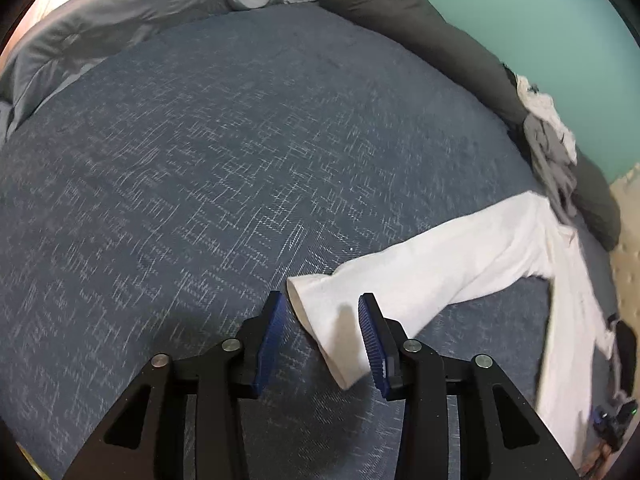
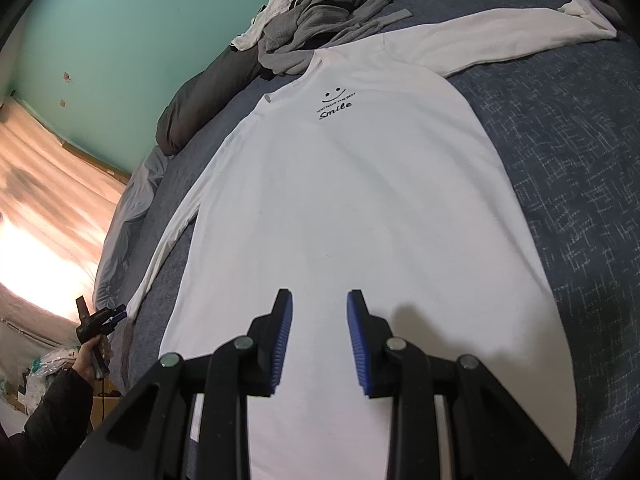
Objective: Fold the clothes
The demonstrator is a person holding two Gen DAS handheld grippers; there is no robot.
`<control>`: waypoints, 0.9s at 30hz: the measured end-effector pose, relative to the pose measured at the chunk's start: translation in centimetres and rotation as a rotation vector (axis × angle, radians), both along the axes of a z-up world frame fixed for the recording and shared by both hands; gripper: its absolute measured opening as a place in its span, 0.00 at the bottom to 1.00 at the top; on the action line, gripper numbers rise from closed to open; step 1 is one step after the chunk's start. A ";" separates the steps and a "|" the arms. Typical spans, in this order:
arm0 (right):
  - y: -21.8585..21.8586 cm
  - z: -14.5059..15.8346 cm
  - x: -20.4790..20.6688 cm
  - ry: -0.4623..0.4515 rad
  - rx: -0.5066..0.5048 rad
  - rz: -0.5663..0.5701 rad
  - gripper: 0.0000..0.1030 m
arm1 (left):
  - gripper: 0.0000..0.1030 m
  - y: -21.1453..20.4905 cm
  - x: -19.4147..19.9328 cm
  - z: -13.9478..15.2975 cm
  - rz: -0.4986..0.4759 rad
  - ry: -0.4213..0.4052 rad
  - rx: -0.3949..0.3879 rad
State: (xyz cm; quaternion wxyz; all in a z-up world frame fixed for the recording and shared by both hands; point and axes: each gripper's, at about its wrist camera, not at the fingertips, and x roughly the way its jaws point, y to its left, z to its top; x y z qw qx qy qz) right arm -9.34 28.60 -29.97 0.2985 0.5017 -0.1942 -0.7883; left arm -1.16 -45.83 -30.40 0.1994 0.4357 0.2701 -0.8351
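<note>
In the left wrist view, a grey blanket [image 1: 120, 12] lies bunched at the far left edge of the bed, on the dark blue bedspread [image 1: 200, 160]. The left gripper [image 1: 323, 302] is low over the bedspread with its fingers spread apart and nothing between the pads. The cuff of one sleeve [image 1: 340, 312] of the white long-sleeve shirt [image 1: 460, 256] lies between the two blue pads [image 1: 272, 340]; I cannot tell if they touch it. To the far right, a dark grey pillow [image 1: 420, 28] lies along the green wall [image 1: 540, 20], with a heap of grey and white clothes [image 1: 552, 148] against it.

In the right wrist view, a hand in a dark sleeve [image 2: 94, 354] at the near left holds a black gripper tool beside the bed. The shirt is spread flat with its front upward, its body in the middle of the bedspread, the collar far and the hem near. A small smiley face and the word "Smile" [image 2: 335, 106] are printed under the collar. The right gripper [image 2: 320, 300] hangs over the lower part of the shirt, fingers parted and holding nothing. One sleeve stretches to the far right.
</note>
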 end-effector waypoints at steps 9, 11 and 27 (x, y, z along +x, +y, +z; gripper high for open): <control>-1.4 -0.5 0.0 -0.017 0.022 0.021 0.27 | 0.02 -1.3 -0.3 1.6 0.048 0.056 -0.062; -1.8 -0.4 0.0 -0.016 0.023 0.027 0.27 | 0.02 -2.3 -0.4 2.1 0.073 0.072 -0.055; -4.5 0.5 -0.1 0.001 0.053 0.065 0.27 | 0.04 -7.9 -3.3 -0.5 0.143 -0.001 0.028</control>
